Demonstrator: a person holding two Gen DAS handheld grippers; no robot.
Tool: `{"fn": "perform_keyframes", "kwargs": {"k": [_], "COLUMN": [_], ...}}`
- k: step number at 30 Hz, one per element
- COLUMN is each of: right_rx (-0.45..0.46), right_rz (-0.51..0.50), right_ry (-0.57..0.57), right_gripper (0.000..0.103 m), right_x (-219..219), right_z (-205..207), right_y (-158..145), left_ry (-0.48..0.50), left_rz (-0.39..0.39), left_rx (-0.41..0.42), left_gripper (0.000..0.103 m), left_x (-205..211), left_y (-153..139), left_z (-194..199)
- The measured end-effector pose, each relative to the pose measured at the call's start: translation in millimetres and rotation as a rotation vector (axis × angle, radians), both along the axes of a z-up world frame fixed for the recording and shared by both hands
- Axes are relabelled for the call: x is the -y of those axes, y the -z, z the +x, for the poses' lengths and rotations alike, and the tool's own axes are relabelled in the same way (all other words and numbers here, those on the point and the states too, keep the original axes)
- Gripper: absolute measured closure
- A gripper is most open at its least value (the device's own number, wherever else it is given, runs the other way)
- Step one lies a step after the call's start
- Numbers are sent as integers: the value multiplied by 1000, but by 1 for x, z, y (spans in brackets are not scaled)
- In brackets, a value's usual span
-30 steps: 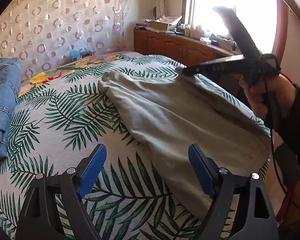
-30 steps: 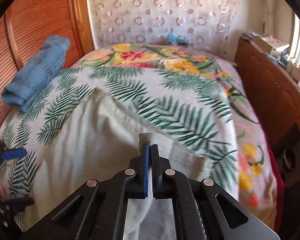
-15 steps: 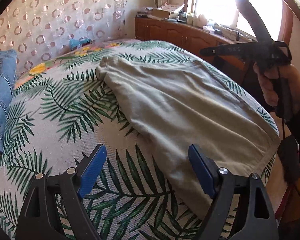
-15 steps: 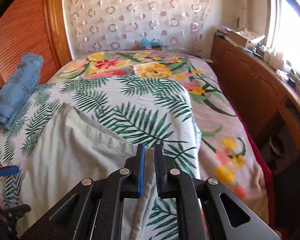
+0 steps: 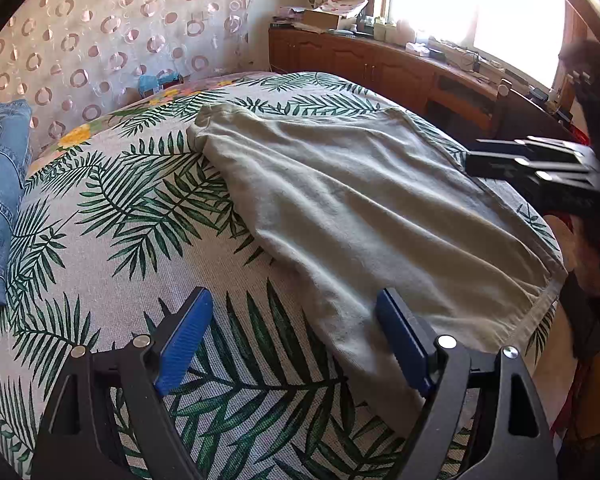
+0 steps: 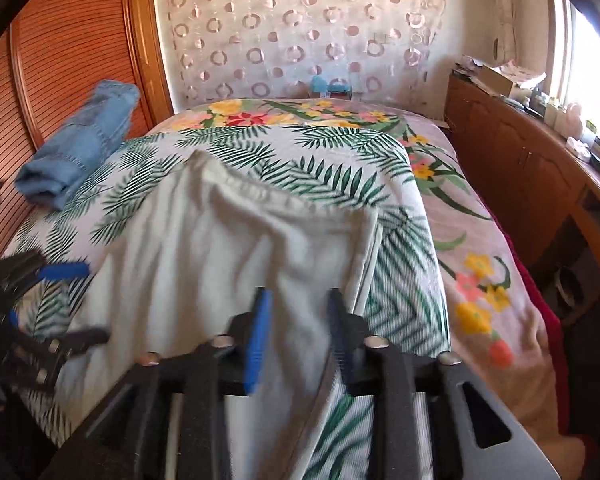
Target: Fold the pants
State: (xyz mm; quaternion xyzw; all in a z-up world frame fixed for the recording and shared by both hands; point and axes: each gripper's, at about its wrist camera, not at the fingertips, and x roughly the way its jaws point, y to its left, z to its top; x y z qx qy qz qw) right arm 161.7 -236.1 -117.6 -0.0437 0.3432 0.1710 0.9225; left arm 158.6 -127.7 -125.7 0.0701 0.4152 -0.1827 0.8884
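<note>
One fold lies done: the beige pants (image 5: 340, 216) rest doubled at the frame's centre on the bed (image 5: 112, 264). The right gripper (image 6: 296, 320) has just been opening its jaws, released above the cloth; the left gripper (image 5: 292, 344) hangs wide and empty. Next likely calls for regrasping an end.

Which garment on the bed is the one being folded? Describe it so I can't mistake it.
On the bed's palm-leaf cover, the pale grey-green pants lie spread flat across the middle. Unlike the blue denim bundled by the wooden wall, they are plain, light and unrolled.
</note>
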Motion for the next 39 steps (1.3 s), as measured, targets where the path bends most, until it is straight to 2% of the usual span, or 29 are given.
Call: {"fn": "perform_keyframes", "kwargs": {"k": [9,21,25,29,34,39], "right_rx": [5,-8,-3,-5,-9,-15], "right_rz": [65,87,76,64,53,55], "right_ry": [37,70,58,45,47,48], "right_gripper": [58,58,58,58,58,58], "right_x": [22,26,22,20,19,20], "right_z": [-59,-91,-93,-96,-97,-96], "right_y": [9,16,16,18,22,23], "left_ry": [3,70,84,100,122,141], "left_rz": [5,-54,-70,-89,-108,-125], "left_rx": [12,47,29,-9,-39,-42], "left_gripper": [18,19,30,46,53,65], "left_x": [0,0,1,0,2,4], "left_y": [-2,-25,-23,-15,-7,-6], "left_z": [-1,-54,-60,-64,-69,-71]}}
